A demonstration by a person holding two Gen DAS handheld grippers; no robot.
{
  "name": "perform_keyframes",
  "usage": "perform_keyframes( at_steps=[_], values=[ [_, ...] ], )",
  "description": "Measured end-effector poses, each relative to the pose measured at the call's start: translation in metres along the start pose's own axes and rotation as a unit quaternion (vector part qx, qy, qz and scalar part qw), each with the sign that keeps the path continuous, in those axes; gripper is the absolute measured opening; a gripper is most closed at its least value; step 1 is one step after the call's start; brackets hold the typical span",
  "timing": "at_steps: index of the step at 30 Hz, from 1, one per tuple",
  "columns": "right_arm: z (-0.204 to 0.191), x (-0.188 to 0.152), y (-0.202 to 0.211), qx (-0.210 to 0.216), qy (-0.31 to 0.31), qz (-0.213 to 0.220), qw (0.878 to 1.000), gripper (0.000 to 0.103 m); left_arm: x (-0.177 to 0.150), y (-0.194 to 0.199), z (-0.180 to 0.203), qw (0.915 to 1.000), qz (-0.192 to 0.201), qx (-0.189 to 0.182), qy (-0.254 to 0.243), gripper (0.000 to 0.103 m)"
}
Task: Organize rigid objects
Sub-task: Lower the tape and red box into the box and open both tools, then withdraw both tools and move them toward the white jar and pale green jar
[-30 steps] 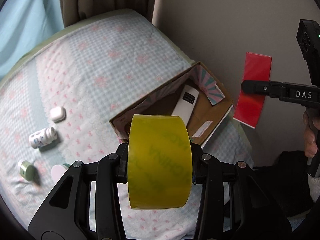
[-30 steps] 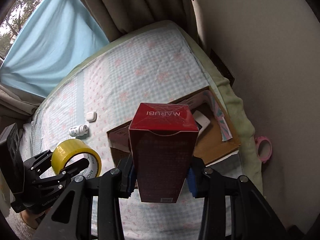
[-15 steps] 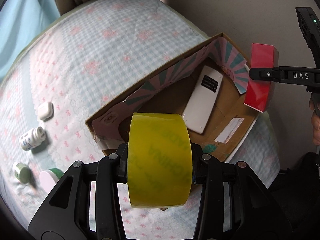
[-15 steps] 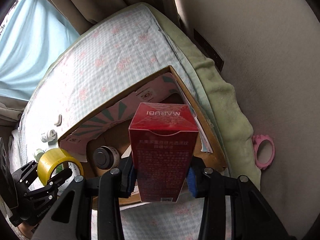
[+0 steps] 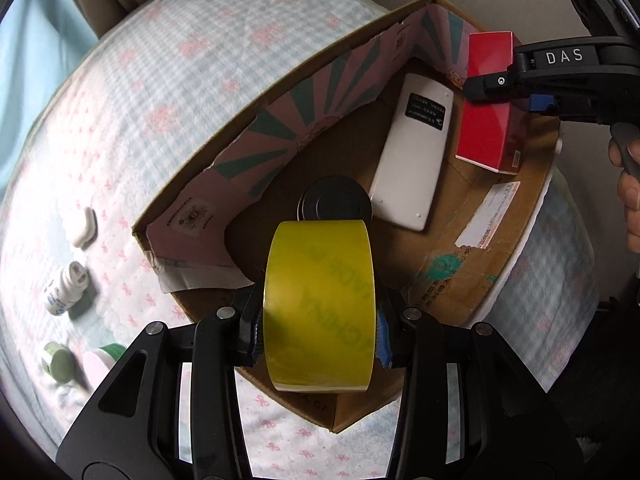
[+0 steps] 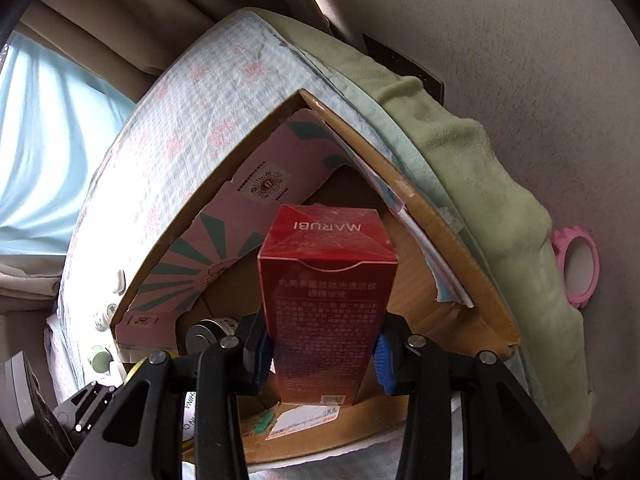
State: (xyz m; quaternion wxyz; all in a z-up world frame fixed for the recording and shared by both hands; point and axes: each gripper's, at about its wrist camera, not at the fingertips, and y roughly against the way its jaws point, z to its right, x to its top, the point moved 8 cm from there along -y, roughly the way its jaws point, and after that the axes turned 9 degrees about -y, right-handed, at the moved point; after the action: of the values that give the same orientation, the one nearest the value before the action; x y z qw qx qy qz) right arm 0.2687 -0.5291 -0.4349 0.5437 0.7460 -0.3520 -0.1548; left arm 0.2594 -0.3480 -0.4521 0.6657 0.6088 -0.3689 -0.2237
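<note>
My left gripper [image 5: 320,320] is shut on a yellow tape roll [image 5: 320,304] and holds it over the near edge of an open cardboard box [image 5: 516,240] on the bed. My right gripper [image 6: 322,354] is shut on a red MARUBI carton [image 6: 326,300], held upright inside the box [image 6: 452,232] near its far right corner; the carton also shows in the left wrist view [image 5: 490,104]. In the box lie a white flat device [image 5: 412,156] and a black round lid [image 5: 334,202].
On the checked bedspread left of the box lie a white case [image 5: 82,226], a white bottle [image 5: 66,288], a green-capped jar [image 5: 58,362] and a pink-and-green item [image 5: 100,360]. A wall is right of the bed, with a pink ring [image 6: 576,266] by it.
Both grippers have moved forward and down to the box. The red carton has gone from outside the box's right edge to inside it. The tape roll is now over the box's near edge.
</note>
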Motion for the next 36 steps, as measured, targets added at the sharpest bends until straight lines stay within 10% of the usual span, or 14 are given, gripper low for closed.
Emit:
perform_keyframes(
  at_steps=[5,8,10,29,36],
  values=[
    [-0.002,0.001,-0.01,-0.026,0.003,-0.003,1.0,0.04,-0.002,-0.005,-0.001,1.0,-0.005,0.003,0.007,0.039],
    [-0.004,-0.002,-0.011,-0.041,0.013,-0.015,0.999,0.06,0.002,0.004,-0.003,0.9998,0.006,-0.012,0.017,0.103],
    [-0.003,-0.001,-0.001,-0.054,0.014,0.001,0.998,0.103,0.005,0.011,-0.005,0.9996,0.021,-0.008,0.018,0.103],
    [-0.005,-0.028,0.082,-0.024,-0.04,0.062,0.997,0.103,-0.013,0.097,-0.025,0.996,0.072,0.016,0.049,0.103],
    [-0.031,-0.049,0.117,-0.064,0.028,0.078,0.994,0.103,-0.04,0.144,-0.037,0.9924,0.095,0.037,0.068,0.103]
  ],
)
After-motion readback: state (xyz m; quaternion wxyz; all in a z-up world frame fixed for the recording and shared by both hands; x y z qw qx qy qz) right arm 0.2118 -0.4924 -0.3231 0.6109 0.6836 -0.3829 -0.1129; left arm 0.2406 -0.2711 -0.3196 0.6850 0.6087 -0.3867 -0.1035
